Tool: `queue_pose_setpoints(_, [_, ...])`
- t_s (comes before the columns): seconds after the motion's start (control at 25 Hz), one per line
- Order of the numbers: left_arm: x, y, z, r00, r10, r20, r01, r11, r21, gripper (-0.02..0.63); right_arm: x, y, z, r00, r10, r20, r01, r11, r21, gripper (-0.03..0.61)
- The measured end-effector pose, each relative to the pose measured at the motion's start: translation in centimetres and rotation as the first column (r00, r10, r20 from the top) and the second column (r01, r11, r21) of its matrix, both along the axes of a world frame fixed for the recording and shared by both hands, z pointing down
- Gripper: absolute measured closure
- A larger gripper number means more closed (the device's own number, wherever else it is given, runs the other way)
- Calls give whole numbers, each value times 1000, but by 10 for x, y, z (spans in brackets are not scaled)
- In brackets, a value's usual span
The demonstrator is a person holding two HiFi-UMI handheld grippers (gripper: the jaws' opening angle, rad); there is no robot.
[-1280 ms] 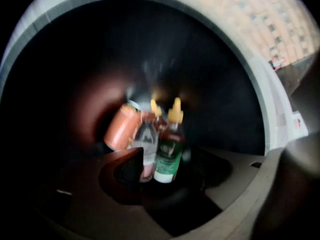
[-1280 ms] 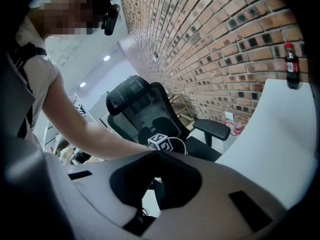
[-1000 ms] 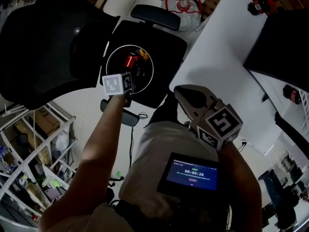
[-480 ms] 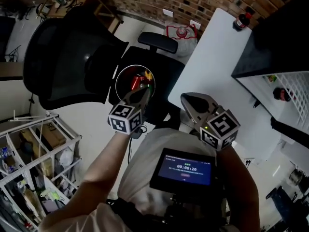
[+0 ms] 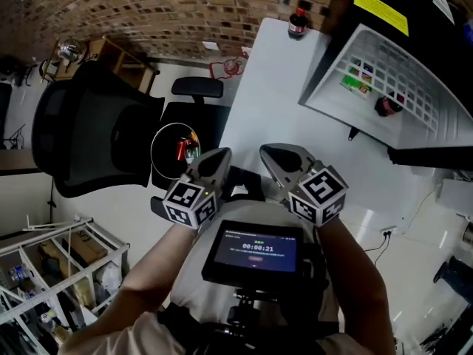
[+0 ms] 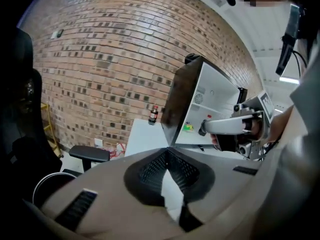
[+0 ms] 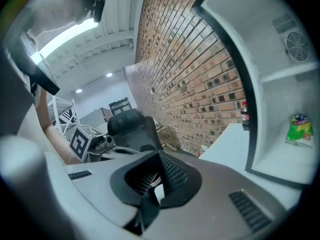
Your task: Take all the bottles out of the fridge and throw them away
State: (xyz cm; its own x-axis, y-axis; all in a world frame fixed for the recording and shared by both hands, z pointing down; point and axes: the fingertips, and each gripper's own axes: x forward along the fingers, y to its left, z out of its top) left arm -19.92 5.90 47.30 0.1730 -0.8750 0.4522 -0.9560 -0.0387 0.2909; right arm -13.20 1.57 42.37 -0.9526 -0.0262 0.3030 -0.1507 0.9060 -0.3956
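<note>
We hold the left gripper (image 5: 219,154) and right gripper (image 5: 268,152) side by side, tilted slightly down, both clenched and empty. One bottle (image 5: 384,106) sits in the open fridge (image 5: 421,72); a red-capped bottle (image 5: 298,23) stands on the table (image 5: 273,87).

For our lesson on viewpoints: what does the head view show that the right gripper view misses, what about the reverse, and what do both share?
Only the head view: the blue-lit screen on the person's chest and a dark bottle with a red cap inside the open white fridge. Only the right gripper view: the round fan grille in the fridge's back wall and a long ceiling light. Both: a second red-capped dark bottle standing on the white table, the green packet on a fridge shelf, the black office chair and the brick wall.
</note>
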Motion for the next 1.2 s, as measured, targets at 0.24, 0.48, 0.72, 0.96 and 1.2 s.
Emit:
queue_pose_setpoints(0.24, [64,-41,-33,995,97,25,-99,993,61,612,70,-34,-20,992,116,45,-117,993,22,574])
queue_pose_setpoints(0.48, [124,-86,-48,977,208,41,-211,972,102,612,134,-67,-30,971,227,76,-231,972,42,574])
queue_pose_setpoints(0.72, [181,-119,-62,952,302,43,-305,943,131,612,185,-94,-39,945,312,103,-319,946,60,574])
queue_pose_setpoints(0.96, [238,-149,-79,908,415,52,-418,898,136,612,230,-120,-43,907,402,127,-412,909,61,574])
queue_pose_setpoints(1.2, [281,-175,-87,870,492,36,-492,858,151,612,265,-142,-44,874,466,138,-477,876,66,574])
